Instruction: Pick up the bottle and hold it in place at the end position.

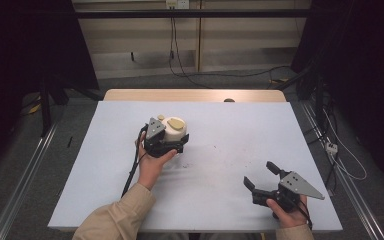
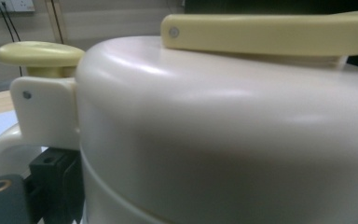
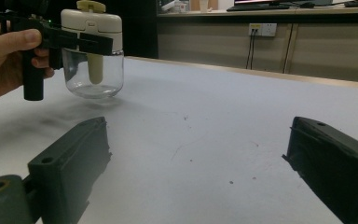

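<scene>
On the white table [image 1: 240,125], left of centre, I have the jar [image 3: 93,74] clamped by its cream lid in my left gripper [image 1: 166,142], clear glass base lifted. My right gripper [image 1: 264,179] rests wide open, empty. I judge the glass fragile and slippery, so the stiff lid is the safer hold

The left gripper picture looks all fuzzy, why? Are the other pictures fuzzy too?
In the left gripper view the cream lid sits so close that it blurs, with soft glare on top; in the right gripper view the jar looks sharp, its own jaws slightly soft; the high view is clear but dark at the edges.
</scene>
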Demonstrator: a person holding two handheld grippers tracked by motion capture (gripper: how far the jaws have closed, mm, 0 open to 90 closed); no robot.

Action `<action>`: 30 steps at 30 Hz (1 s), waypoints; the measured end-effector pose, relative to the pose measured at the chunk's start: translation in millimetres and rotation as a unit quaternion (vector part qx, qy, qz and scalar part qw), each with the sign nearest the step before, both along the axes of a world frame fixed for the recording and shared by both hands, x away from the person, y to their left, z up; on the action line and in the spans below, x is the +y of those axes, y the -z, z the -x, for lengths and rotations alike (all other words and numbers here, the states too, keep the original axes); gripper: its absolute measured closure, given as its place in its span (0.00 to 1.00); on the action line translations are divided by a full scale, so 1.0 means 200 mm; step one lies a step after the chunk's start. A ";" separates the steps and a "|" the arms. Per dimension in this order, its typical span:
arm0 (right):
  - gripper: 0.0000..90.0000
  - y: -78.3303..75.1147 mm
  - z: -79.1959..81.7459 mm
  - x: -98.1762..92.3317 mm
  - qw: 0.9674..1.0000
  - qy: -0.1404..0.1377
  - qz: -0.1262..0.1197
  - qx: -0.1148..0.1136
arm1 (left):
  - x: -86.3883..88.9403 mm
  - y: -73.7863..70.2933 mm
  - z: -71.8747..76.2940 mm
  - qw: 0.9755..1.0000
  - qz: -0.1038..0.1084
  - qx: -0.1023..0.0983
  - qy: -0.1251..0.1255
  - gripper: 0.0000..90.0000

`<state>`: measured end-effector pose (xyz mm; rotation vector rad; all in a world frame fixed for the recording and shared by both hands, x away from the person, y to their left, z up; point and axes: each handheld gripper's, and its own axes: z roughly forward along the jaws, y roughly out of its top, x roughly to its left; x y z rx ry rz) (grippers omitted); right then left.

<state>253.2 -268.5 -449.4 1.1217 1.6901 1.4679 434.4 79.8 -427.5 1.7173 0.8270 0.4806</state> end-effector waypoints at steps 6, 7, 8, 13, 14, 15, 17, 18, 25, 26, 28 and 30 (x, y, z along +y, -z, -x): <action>0.06 0.00 0.00 0.00 1.000 0.000 -0.002 0.001 | -0.02 0.01 -0.02 1.000 0.000 0.004 0.002 0.07; 0.06 0.00 0.00 0.00 1.000 -0.001 -0.001 0.001 | -0.03 0.01 -0.02 1.000 0.001 0.004 -0.001 0.07; 0.06 0.00 0.00 0.00 1.000 -0.002 -0.002 0.001 | -0.03 0.01 -0.02 1.000 -0.001 0.005 -0.001 0.07; 0.06 0.00 0.00 0.00 1.000 -0.003 -0.001 0.001 | -0.04 0.02 -0.03 1.000 -0.002 0.004 0.000 0.07; 0.06 0.00 0.00 0.00 1.000 -0.003 -0.001 0.001 | -0.05 0.02 -0.03 1.000 -0.002 0.005 0.001 0.07; 0.06 0.00 0.00 0.00 1.000 -0.003 -0.001 0.001 | -0.05 0.02 -0.03 1.000 0.002 0.005 0.000 0.07; 0.06 0.00 0.00 0.00 1.000 -0.003 -0.001 0.001 | -0.06 0.02 -0.03 1.000 0.001 0.006 0.004 0.07; 0.05 0.00 0.00 0.00 1.000 -0.006 -0.001 0.001 | -0.07 0.02 -0.03 1.000 0.002 0.006 0.004 0.07; 0.05 0.00 0.00 0.00 1.000 -0.008 -0.001 0.000 | -0.09 0.03 -0.04 1.000 0.000 0.010 0.003 0.07; 0.05 0.00 0.00 -0.01 1.000 -0.008 -0.001 0.000 | -0.09 0.03 -0.04 1.000 0.000 0.010 0.004 0.07; 0.05 0.00 0.00 -0.01 1.000 -0.006 -0.001 0.002 | -0.10 0.03 -0.05 1.000 -0.002 0.009 0.005 0.07; 0.05 0.00 0.00 -0.01 1.000 -0.006 -0.001 0.003 | -0.11 0.03 -0.05 1.000 0.002 0.010 0.006 0.07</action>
